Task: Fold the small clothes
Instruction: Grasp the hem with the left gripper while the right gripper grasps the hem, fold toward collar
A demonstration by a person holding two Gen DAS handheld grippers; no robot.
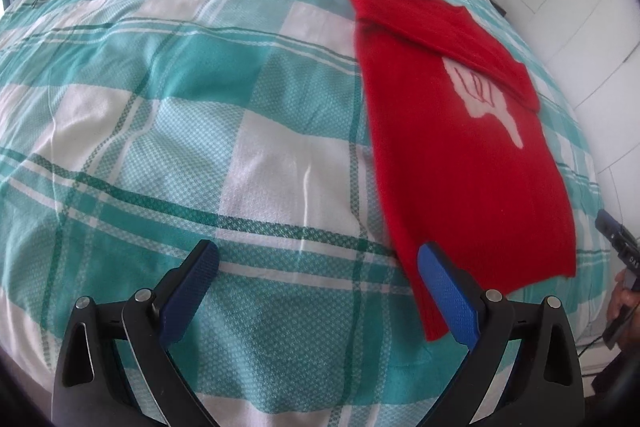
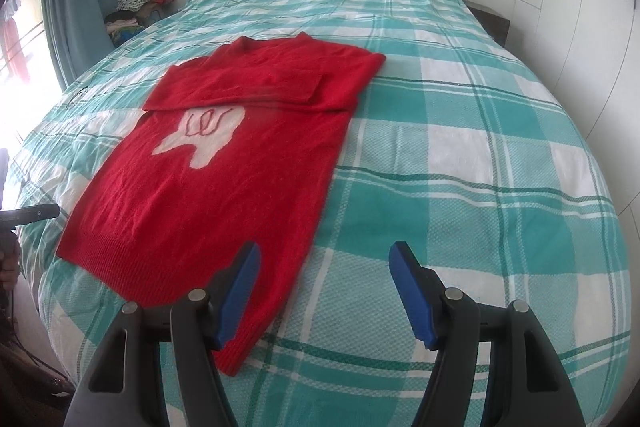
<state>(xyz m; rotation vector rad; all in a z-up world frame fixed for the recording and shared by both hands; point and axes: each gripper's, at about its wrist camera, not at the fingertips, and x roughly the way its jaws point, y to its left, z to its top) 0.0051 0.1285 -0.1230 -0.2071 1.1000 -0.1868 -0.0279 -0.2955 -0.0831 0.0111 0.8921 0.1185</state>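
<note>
The bed (image 2: 460, 155) carries a red sweater (image 2: 224, 183), sleeves folded across its chest, long axis running from the hem near the jaws to the collar beyond. The hem sits between both grippers. Left gripper (image 1: 318, 283) and right gripper (image 2: 324, 279) are spread wide, holding nothing. The white motif is partly covered by a sleeve.

Left gripper (image 1: 318, 259) held wide apart, empty, above teal-and-white checked bedspread (image 1: 160, 131). Red sweater (image 1: 452, 163) lies flat at right, sleeve folded across chest, partly covering white motif (image 1: 484, 99). Right finger (image 1: 448, 295) overlaps sweater hem; contact unclear.
</note>
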